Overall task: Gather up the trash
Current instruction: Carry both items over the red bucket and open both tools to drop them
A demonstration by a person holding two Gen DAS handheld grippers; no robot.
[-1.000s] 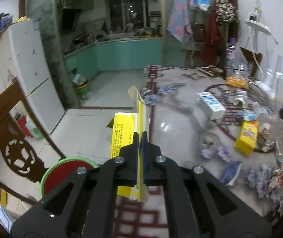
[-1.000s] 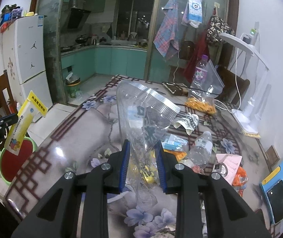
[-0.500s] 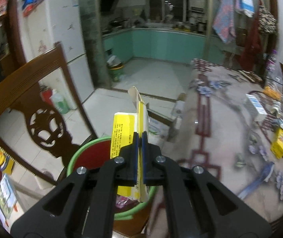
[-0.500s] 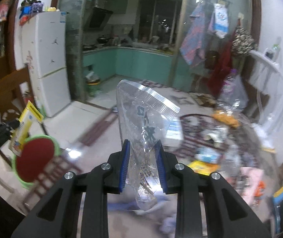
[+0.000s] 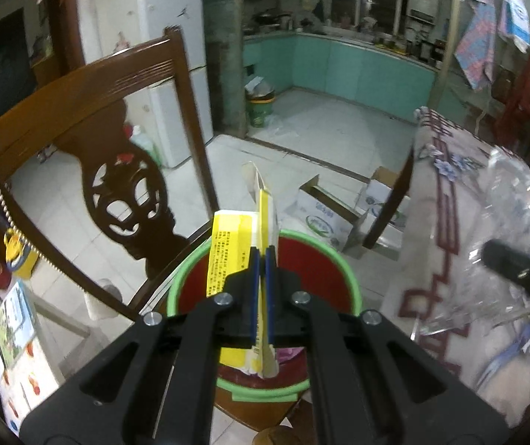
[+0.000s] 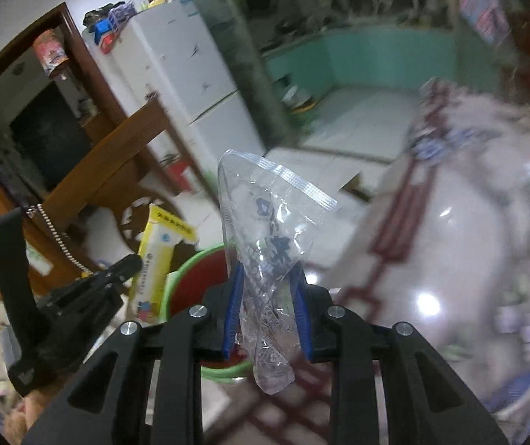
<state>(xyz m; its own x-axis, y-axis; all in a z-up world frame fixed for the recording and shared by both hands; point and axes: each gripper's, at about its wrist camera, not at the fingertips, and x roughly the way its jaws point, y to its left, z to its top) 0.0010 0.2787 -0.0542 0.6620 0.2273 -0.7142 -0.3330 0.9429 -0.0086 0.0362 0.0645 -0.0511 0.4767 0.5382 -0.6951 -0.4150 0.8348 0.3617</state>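
My left gripper (image 5: 262,256) is shut on a flattened yellow carton (image 5: 233,244), which hangs right above a green-rimmed red bin (image 5: 320,259) standing on a wooden chair seat. My right gripper (image 6: 268,272) is shut on a crumpled clear plastic bag (image 6: 268,222) with blue print. It hangs just right of the same bin (image 6: 198,270), over the table's near-left corner. In the right wrist view the left gripper (image 6: 131,261) and its yellow carton (image 6: 157,256) show at lower left. The clear bag (image 5: 506,230) and right gripper appear blurred at the right of the left wrist view.
A carved wooden chair back (image 5: 116,170) rises left of the bin. The floral-patterned table (image 5: 450,222) fills the right, with blurred litter on it. Open cardboard boxes (image 5: 343,215) lie on the tiled floor behind the bin. A white fridge (image 6: 187,74) stands behind the chair.
Both grippers have swung left from over the table toward the bin and tipped downward. The carton now hangs above the bin's opening, and the bag has come to the table's corner beside it.
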